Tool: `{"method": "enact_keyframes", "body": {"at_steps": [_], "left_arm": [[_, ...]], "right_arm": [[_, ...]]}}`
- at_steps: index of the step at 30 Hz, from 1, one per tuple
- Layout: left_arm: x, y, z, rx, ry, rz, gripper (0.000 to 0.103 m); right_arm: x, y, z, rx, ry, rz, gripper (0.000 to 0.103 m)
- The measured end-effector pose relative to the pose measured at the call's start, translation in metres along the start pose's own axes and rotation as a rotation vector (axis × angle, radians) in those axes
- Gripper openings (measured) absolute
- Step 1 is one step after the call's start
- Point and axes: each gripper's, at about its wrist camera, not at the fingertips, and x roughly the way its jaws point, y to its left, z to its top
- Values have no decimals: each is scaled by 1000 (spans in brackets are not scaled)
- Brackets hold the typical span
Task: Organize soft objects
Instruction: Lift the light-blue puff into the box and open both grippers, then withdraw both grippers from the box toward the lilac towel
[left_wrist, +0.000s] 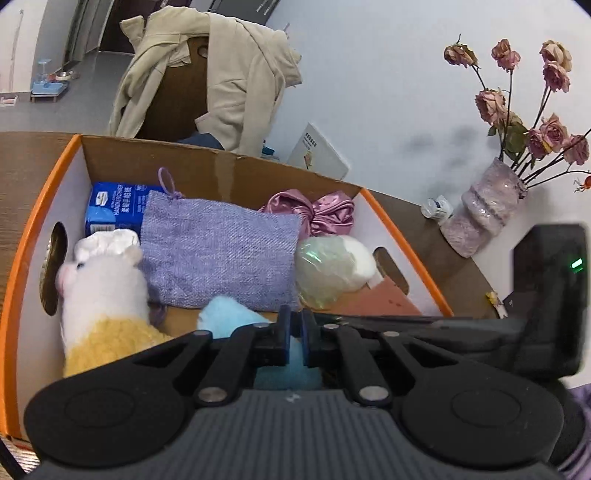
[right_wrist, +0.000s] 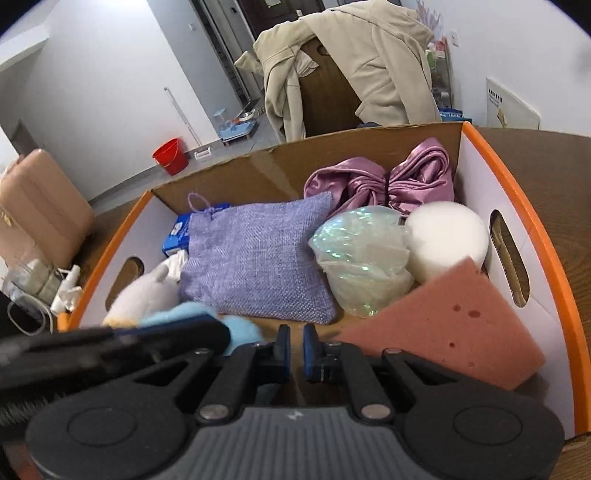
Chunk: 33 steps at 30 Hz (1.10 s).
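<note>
An orange-rimmed cardboard box (left_wrist: 22, 258) (right_wrist: 554, 258) holds the soft things. Inside lie a lilac cloth pouch (left_wrist: 221, 254) (right_wrist: 255, 258), a white and yellow plush (left_wrist: 103, 288), a light blue plush (left_wrist: 225, 317) (right_wrist: 177, 314), pink satin cloth (left_wrist: 317, 214) (right_wrist: 388, 181), an iridescent bag (left_wrist: 325, 273) (right_wrist: 362, 258), a white round sponge (right_wrist: 447, 240) and a pink sponge wedge (right_wrist: 450, 332). My left gripper (left_wrist: 294, 314) is shut just over the blue plush, which shows behind its pads. My right gripper (right_wrist: 294, 332) is shut over the box's near floor, with nothing between its pads.
A blue tissue pack (left_wrist: 114, 206) stands in the box's far corner. On the wooden table (left_wrist: 29, 166) a vase of dried roses (left_wrist: 484, 214) and a small bottle (left_wrist: 437, 208) stand right of the box. Behind it is a chair draped with a beige coat (left_wrist: 221, 74). A red bucket (right_wrist: 170, 155) sits on the floor.
</note>
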Motion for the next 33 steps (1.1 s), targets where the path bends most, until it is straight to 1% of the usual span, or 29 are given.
{"method": "enact_keyframes", "body": {"at_steps": [2,4,7,8,9,11,12,13,14,15,16,17,19,21,22,24,27,28,29,30,31,33], "left_arm": [[-3,-6,1,1,3,13,8],[-16,-16,4,23,-14,28,10],[-49,-34,11,77,-64,62,10],[-64,-40,13,94,-85,76,10],[-81,-48,14,116,-109,96,11],[-116,-62,11,160,-160,152,13],[-132,-68,9,178,-185,169,16],[-150,-72,4,191,-212,188,20],[-166,-77,0,203,-235,203,21],[-183,-81,-5,216,-260,209,24],[-198,-85,-10,225,-281,213,28],[-211,-89,-16,233,-298,218,28],[-230,-96,-24,247,-316,232,29],[-241,-102,-29,253,-329,245,31],[-246,-104,-33,252,-333,250,32],[-254,-111,-44,262,-345,267,33],[-267,-122,-77,324,-376,278,48],[-272,-125,-93,340,-388,274,51],[-277,-128,-107,351,-397,265,53],[-280,-129,-122,355,-405,259,58],[-283,-131,-139,359,-415,254,65],[-285,-133,-173,387,-428,251,77]], "right_arm": [[-14,3,4,-11,-20,-4,14],[-31,3,7,-28,-45,0,18],[-67,10,13,-74,-96,-12,22],[-84,13,13,-96,-117,-15,25],[-100,15,13,-115,-138,-18,27],[-137,17,10,-149,-183,-22,35],[-154,17,7,-160,-206,-22,37],[-174,17,3,-172,-230,-22,41],[-194,16,-2,-185,-253,-22,44],[-210,16,-8,-196,-274,-23,46],[-228,15,-15,-212,-296,-26,50],[-242,13,-20,-223,-312,-28,54],[-266,12,-32,-240,-339,-41,56],[-283,11,-41,-247,-357,-43,57],[-290,11,-46,-244,-366,-42,59],[-299,11,-55,-237,-383,-37,60],[-312,10,-79,-239,-413,-22,63],[-315,9,-91,-246,-418,-8,68],[-317,9,-103,-251,-421,2,69],[-320,8,-118,-257,-421,13,70],[-321,7,-133,-266,-419,24,72],[-319,6,-163,-288,-415,41,75]]}}
